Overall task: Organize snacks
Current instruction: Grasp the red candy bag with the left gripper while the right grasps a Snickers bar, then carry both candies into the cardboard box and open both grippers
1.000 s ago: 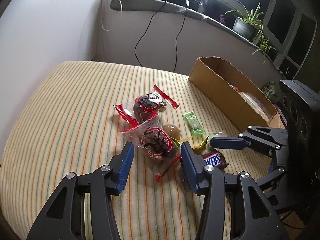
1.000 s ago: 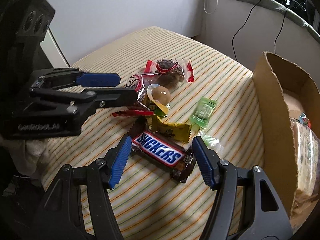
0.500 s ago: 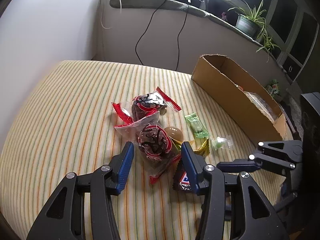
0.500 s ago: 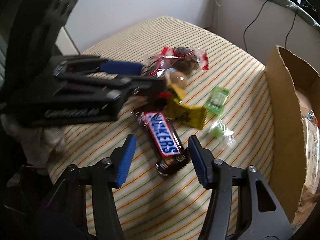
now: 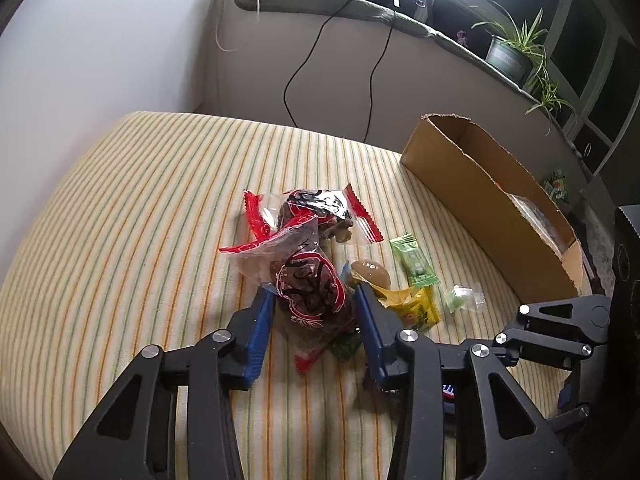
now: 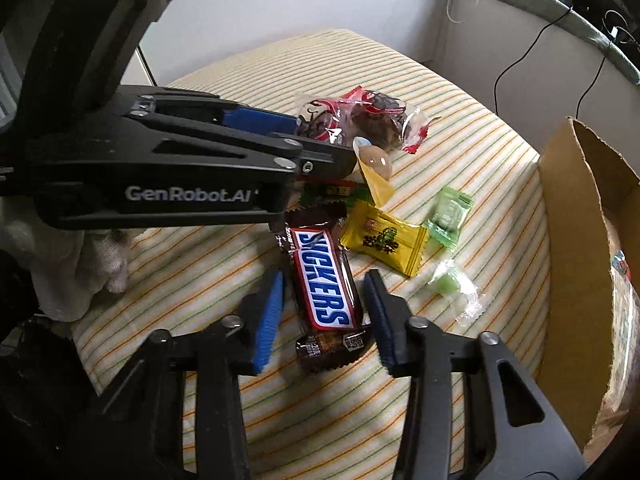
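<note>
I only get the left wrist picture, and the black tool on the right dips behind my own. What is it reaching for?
Observer: The right gripper straddles a Snickers bar. Its fingers are closing but do not press it yet.
Operator: Which way does the bar lie?
Observer: Lengthwise between the fingers, with its far end next to the yellow packet.
Operator: Anything else that I miss?
Observer: A white fluffy cloth lies at the edge of the striped cover.
</note>
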Demonstrator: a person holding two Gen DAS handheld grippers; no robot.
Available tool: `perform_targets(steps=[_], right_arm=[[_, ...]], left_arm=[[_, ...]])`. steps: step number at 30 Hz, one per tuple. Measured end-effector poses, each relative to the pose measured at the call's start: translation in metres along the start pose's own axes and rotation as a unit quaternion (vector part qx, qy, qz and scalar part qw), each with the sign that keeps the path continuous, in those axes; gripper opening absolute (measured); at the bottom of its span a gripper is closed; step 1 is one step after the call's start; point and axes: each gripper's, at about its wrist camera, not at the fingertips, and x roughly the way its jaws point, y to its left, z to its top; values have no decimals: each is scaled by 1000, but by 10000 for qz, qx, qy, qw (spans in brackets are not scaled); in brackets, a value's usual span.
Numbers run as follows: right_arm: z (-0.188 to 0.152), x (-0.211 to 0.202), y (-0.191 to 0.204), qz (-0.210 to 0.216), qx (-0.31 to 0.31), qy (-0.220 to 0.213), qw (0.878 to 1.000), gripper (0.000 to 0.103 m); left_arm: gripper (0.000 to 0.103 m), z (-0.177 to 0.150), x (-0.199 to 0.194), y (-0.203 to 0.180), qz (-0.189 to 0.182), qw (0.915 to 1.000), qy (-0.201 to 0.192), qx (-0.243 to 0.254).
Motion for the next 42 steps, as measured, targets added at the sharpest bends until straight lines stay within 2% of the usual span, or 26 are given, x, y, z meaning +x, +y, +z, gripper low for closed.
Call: perform_targets(steps=[4, 11, 20, 25, 33, 42], right_arm=[[-7, -3, 4, -49, 58, -32, 10000, 30], [-17, -17, -3, -42, 291, -154, 9994, 30], [-28, -54, -7, 5, 550, -532, 9971, 30], [-31, -74, -15, -129, 639, -732, 9952, 30], [-31, -98, -52, -436, 957, -1002, 9894, 30], [-26, -119, -113, -806, 1358, -1182, 9804, 30]], left_arm=[[37, -2, -3, 1, 0, 10000, -39, 7], [37, -6, -19, 7, -27, 9998, -177, -100], [37, -3, -39, 4, -106, 9991, -391, -96], [37, 4, -39, -9, -195, 9988, -449, -2], [37, 25, -29, -36, -408, 9977, -503, 192], [37, 54, -12, -71, -641, 9954, -553, 457]])
